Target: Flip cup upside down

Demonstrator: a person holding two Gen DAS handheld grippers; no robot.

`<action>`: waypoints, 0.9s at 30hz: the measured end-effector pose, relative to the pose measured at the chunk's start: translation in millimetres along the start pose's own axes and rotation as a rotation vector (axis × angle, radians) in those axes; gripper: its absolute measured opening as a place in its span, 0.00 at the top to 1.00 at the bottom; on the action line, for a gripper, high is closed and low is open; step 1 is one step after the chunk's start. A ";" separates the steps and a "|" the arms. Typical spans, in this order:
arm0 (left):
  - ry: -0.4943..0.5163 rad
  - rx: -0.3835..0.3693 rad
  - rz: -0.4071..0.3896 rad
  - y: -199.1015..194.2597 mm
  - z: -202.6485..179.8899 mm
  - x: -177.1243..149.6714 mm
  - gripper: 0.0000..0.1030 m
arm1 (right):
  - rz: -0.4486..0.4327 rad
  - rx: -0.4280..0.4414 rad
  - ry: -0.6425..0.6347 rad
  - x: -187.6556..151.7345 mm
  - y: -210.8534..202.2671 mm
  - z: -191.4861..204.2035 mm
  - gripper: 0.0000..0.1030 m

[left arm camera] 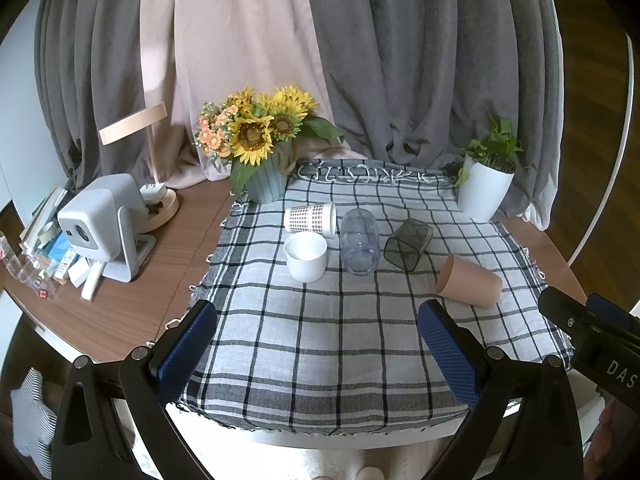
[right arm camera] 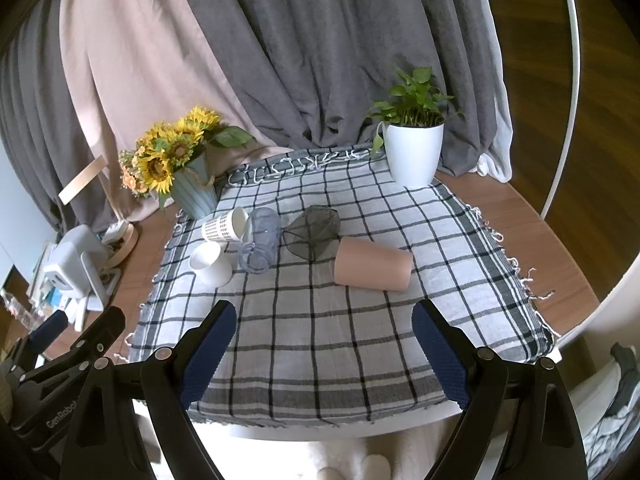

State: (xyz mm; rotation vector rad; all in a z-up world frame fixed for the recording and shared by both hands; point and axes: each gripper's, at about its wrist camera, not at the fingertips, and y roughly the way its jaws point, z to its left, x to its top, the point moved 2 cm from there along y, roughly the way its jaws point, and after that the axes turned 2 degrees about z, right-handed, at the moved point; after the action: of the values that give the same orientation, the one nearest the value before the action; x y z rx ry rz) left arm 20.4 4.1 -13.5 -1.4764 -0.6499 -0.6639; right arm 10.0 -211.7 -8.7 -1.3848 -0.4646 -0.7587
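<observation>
Several cups sit on a checked cloth [left arm camera: 320, 340]. A white cup [left arm camera: 306, 257] [right arm camera: 211, 265] stands upright, mouth up. A checked paper cup [left arm camera: 311, 218] [right arm camera: 224, 226], a clear cup [left arm camera: 360, 246] [right arm camera: 260, 245], a dark translucent cup [left arm camera: 409, 243] [right arm camera: 314, 236] and a tan cup [left arm camera: 469, 280] [right arm camera: 373, 264] lie on their sides. My left gripper [left arm camera: 318, 316] is open and empty over the cloth's near part. My right gripper [right arm camera: 324, 318] is open and empty, in front of the tan cup.
A sunflower pot [left arm camera: 266, 178] [right arm camera: 196, 194] stands at the cloth's far left, a white plant pot [left arm camera: 484, 190] [right arm camera: 414, 156] at the far right. A projector [left arm camera: 102, 224], lamp base and clutter sit on the wooden table at left. Curtains hang behind.
</observation>
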 end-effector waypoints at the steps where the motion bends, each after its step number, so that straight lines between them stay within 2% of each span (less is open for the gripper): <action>1: 0.000 0.000 0.000 0.3 0.4 0.0 0.01 | 0.000 -0.001 0.000 0.1 0.2 -0.1 0.13; 27: -0.001 0.000 0.001 0.4 -1.3 -0.8 0.00 | 0.008 0.000 -0.001 -1.8 4.3 2.7 0.13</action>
State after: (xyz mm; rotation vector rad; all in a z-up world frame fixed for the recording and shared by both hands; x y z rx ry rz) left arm 20.2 2.9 -14.4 -1.4767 -0.6504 -0.6622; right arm 12.2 -208.7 -12.5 -1.3863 -0.4597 -0.7519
